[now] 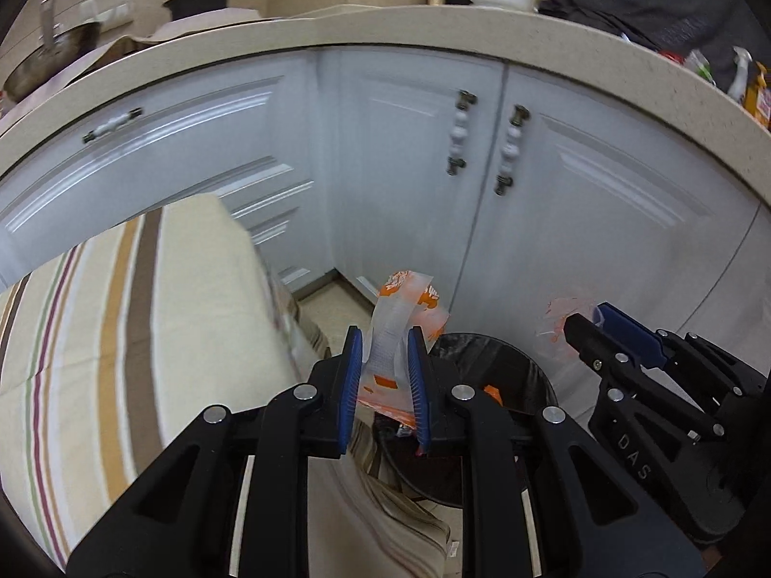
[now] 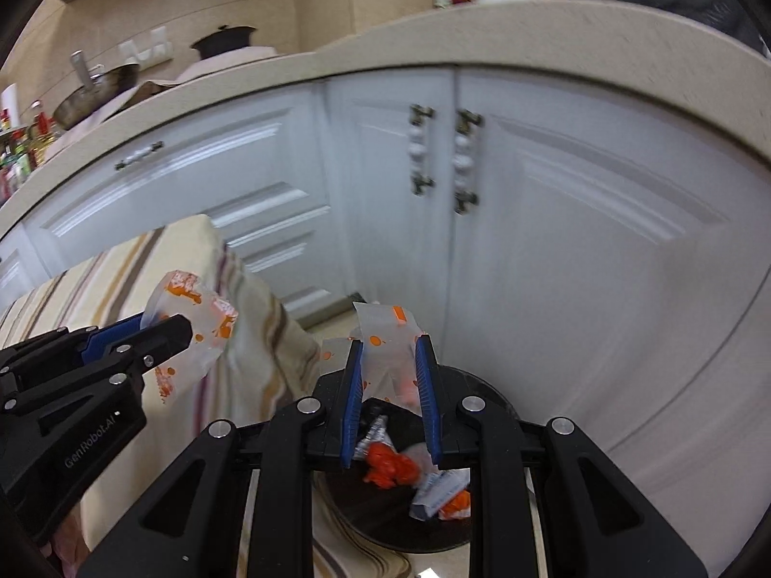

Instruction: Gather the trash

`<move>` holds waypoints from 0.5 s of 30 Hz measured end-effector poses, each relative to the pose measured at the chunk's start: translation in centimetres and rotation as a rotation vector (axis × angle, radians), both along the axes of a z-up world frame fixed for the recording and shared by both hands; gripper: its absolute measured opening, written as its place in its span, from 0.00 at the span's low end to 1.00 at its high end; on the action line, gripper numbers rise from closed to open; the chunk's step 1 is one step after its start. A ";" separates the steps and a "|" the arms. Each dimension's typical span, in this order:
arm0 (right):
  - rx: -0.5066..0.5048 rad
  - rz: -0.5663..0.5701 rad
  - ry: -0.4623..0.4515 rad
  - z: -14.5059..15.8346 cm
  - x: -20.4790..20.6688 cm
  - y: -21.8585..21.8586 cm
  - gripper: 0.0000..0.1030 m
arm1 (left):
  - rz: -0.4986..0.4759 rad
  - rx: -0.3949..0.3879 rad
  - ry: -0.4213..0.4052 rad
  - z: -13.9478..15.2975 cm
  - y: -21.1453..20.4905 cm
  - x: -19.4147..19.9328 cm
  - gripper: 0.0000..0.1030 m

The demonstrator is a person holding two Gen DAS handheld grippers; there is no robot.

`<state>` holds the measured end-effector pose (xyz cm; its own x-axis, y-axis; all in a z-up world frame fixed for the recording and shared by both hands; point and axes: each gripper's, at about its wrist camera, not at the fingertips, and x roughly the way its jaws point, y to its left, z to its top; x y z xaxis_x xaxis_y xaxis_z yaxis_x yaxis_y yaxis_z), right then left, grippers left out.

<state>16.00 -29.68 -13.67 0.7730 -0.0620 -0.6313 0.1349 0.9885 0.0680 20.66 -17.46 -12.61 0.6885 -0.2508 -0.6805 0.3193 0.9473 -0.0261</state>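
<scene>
My left gripper (image 1: 384,354) is shut on a clear wrapper with orange print (image 1: 402,310), held beside the table edge above the rim of a black-lined trash bin (image 1: 501,361). My right gripper (image 2: 389,361) is shut on a second clear orange-printed wrapper (image 2: 383,337), directly over the bin (image 2: 409,520). Crumpled orange and silver-blue wrappers (image 2: 392,469) lie inside the bin. In the left wrist view the right gripper (image 1: 585,320) appears at the right with its wrapper (image 1: 561,315). In the right wrist view the left gripper (image 2: 164,325) shows at the left with its wrapper (image 2: 192,308).
A table with a striped cream cloth (image 1: 120,327) stands to the left, its cloth hanging close to the bin. White cabinet doors (image 1: 554,183) with beaded handles (image 1: 508,149) rise behind the bin. A beige countertop (image 1: 385,29) above carries pots, bottles and a white bowl.
</scene>
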 end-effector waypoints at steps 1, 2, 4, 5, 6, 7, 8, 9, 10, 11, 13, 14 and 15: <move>0.001 -0.009 0.004 -0.3 0.1 -0.4 0.22 | -0.008 0.004 0.001 -0.1 -0.6 0.1 0.19; -0.002 -0.014 0.006 -0.5 0.2 -0.7 0.22 | -0.019 0.013 0.002 -0.4 -1.3 0.3 0.19; -0.001 -0.018 0.027 -1.1 0.5 -1.3 0.25 | -0.038 0.033 0.005 -0.7 -2.3 0.6 0.34; 0.000 -0.028 0.032 -1.2 0.6 -1.6 0.30 | -0.041 0.039 0.002 -0.8 -2.6 0.7 0.39; 0.003 -0.037 0.035 -1.3 0.6 -1.9 0.34 | -0.042 0.036 -0.004 -0.8 -2.7 0.7 0.44; 0.003 -0.043 0.035 -1.4 0.5 -2.1 0.35 | -0.042 0.033 -0.012 -0.7 -2.8 0.7 0.47; 0.003 -0.050 0.030 -1.3 0.3 -2.3 0.38 | -0.042 0.033 -0.019 -0.6 -2.8 0.6 0.48; 0.004 -0.057 0.024 -1.1 0.2 -2.4 0.40 | -0.043 0.033 -0.026 -0.5 -2.7 0.5 0.52; 0.004 -0.061 0.021 -1.0 0.1 -2.5 0.41 | -0.041 0.033 -0.033 -0.3 -2.6 0.4 0.56; 0.003 -0.064 0.017 -0.8 -0.1 -2.5 0.42 | -0.039 0.031 -0.039 -0.2 -2.5 0.3 0.56; 0.002 -0.070 0.010 -0.5 -0.3 -2.4 0.43 | -0.033 0.027 -0.042 0.1 -2.1 0.2 0.59; 0.003 -0.071 0.007 -0.3 -0.5 -2.4 0.43 | -0.031 0.024 -0.044 0.3 -1.9 0.1 0.60; 0.005 -0.072 0.004 -0.1 -0.5 -2.4 0.43 | -0.027 0.021 -0.048 0.5 -1.7 -0.1 0.61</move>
<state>15.49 -32.05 -13.78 0.7640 -0.1144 -0.6350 0.2063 0.9758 0.0724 20.57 -19.13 -12.13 0.7134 -0.2564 -0.6522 0.3455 0.9384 0.0091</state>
